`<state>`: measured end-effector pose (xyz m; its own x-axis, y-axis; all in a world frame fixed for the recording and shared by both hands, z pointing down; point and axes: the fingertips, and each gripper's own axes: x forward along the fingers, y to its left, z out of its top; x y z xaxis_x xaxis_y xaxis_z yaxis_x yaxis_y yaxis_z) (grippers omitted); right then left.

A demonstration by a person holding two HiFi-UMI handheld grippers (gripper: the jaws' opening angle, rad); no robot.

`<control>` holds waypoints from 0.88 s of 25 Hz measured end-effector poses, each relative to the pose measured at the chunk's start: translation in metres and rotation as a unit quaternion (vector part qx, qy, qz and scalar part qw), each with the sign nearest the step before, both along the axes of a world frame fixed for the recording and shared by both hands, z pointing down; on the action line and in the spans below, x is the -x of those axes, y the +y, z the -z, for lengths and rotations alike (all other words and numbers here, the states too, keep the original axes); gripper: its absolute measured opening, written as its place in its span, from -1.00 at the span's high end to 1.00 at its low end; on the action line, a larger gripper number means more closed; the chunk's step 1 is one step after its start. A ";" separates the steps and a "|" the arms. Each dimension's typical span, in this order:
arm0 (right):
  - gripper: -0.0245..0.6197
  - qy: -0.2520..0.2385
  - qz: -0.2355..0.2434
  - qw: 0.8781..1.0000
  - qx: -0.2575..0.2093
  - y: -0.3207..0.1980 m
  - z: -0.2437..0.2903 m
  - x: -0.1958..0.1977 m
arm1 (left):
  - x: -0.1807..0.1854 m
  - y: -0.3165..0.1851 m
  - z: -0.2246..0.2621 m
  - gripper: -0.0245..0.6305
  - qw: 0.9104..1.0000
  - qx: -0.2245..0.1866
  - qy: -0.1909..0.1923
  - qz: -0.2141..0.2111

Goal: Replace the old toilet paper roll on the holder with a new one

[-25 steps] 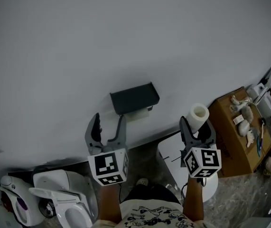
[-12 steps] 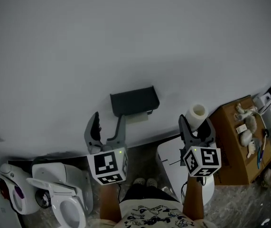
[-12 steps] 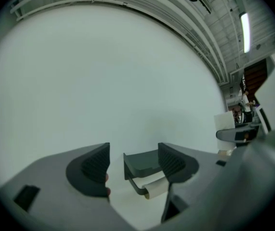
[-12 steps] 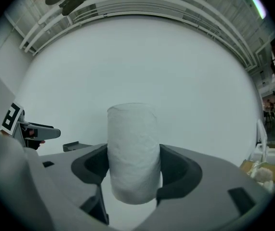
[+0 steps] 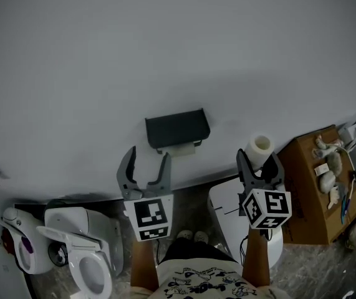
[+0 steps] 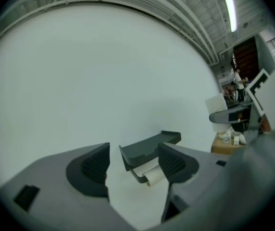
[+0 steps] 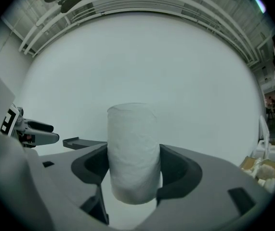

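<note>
A dark wall-mounted holder [image 5: 178, 128] with a flat lid carries a thin, nearly used-up roll [image 5: 182, 150] beneath it; in the left gripper view the holder [image 6: 149, 148] and the old roll [image 6: 155, 175] show between the jaws, some way off. My left gripper [image 5: 145, 165] hangs open and empty just below the holder. My right gripper [image 5: 260, 166] is shut on a full white toilet paper roll [image 5: 259, 150], held upright to the right of the holder. In the right gripper view the new roll [image 7: 133, 150] stands clamped between both jaws.
A white toilet [image 5: 84, 254] with its seat up stands at the lower left. A white bin [image 5: 234, 213] sits below my right gripper. A brown cardboard box [image 5: 312, 185] with small items on top is at the right. The wall fills the upper part.
Both grippers sit slightly lower and a little to the right in the head view than a second ago. The right gripper still holds the new roll; the left stays open.
</note>
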<state>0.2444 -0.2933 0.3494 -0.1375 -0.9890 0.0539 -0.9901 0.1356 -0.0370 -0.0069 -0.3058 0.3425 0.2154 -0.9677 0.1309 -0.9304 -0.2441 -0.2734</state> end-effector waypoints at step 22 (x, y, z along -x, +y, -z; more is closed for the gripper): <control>-0.03 -0.011 -0.034 0.999 0.018 0.007 -0.017 -0.036 | -0.059 -0.011 -0.102 0.02 0.875 0.033 -0.481 -0.036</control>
